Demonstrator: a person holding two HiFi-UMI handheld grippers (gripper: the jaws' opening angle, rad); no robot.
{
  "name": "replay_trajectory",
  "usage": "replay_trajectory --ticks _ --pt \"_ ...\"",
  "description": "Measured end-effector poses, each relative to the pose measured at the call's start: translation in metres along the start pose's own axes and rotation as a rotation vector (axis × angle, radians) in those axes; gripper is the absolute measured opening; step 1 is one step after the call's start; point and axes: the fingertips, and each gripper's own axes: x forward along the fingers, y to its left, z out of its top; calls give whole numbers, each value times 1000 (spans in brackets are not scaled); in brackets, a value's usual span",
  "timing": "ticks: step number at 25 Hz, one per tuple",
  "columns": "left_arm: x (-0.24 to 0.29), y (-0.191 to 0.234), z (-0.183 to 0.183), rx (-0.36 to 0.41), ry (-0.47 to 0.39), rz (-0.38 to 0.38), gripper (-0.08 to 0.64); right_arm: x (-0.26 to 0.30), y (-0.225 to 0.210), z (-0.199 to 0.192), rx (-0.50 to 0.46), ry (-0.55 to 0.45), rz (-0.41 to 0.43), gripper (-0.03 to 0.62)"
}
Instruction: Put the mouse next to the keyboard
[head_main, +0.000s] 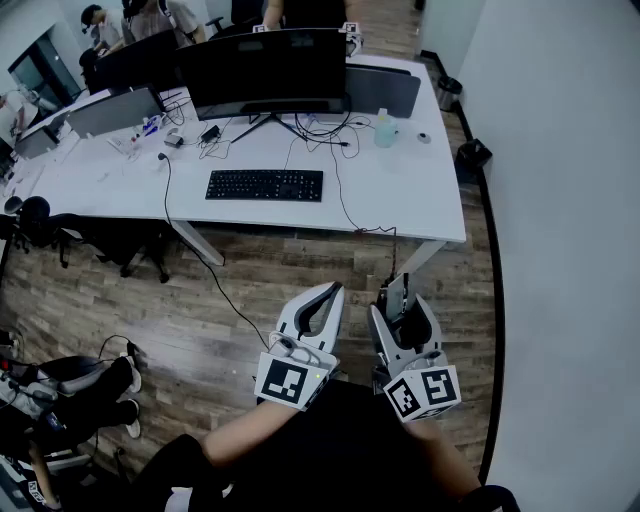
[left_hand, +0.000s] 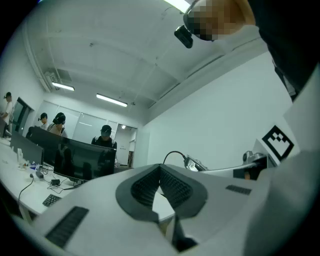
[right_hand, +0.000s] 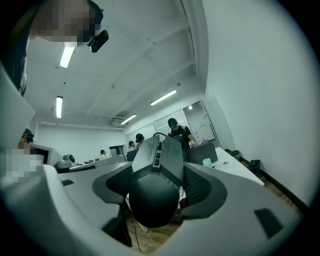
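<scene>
Bottom centre of the head view: both tools are held up over the wood floor (head_main: 250, 290), well short of the bench (head_main: 420, 195).

The right hand-held gripper (head_main: 400, 288) sits right of centre and is clamped on the mouse (head_main: 398, 302). In the right gripper view (right_hand: 159, 168) the jaws stand wide, with a pad pressing on each flank of the mouse (right_hand: 155, 200). Its black rounded back faces the camera, and its grey front and wheel point away, toward the bench. So the mouse is in the air, off the bench and well apart from the keyboard (head_main: 265, 185).

The left hand-held gripper (head_main: 333, 290) is just beside it, to the left. In the left gripper view (left_hand: 160, 167) its jaws are closed tip to tip and hold nothing.

A marker cube sits on the near end of each, left (head_main: 290, 380) and right (head_main: 425, 392).

A thin black cable (head_main: 343, 205) runs across the bench, drops off its front edge and comes down toward the right tool's tips.

The keyboard is black and lies flat at mid-bench, parallel to the front edge, with bare white top to its right. Behind it is a wide dark monitor (head_main: 265, 70) on a splayed stand. A pale bottle (head_main: 385, 130) stands right of the stand.

Upper left, far end: more desks and seated people (head_main: 100, 28).

A white wall (head_main: 560, 200) fills the right side of the frame.
</scene>
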Motion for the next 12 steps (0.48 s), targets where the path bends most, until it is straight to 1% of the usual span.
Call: replay_trajectory --ticks 2,6,9,12 --pt "-1 -1 -4 -12 8 6 3 0 3 -1 -2 -1 -2 312" --pt "-5 -10 -13 -7 28 2 3 -5 4 2 -6 -17 -7 313" --pt "-8 -17 -9 5 -18 -11 3 -10 3 4 -17 -31 -15 313" --pt "-14 -20 -17 8 29 0 3 -14 1 0 -18 -20 -20 313"
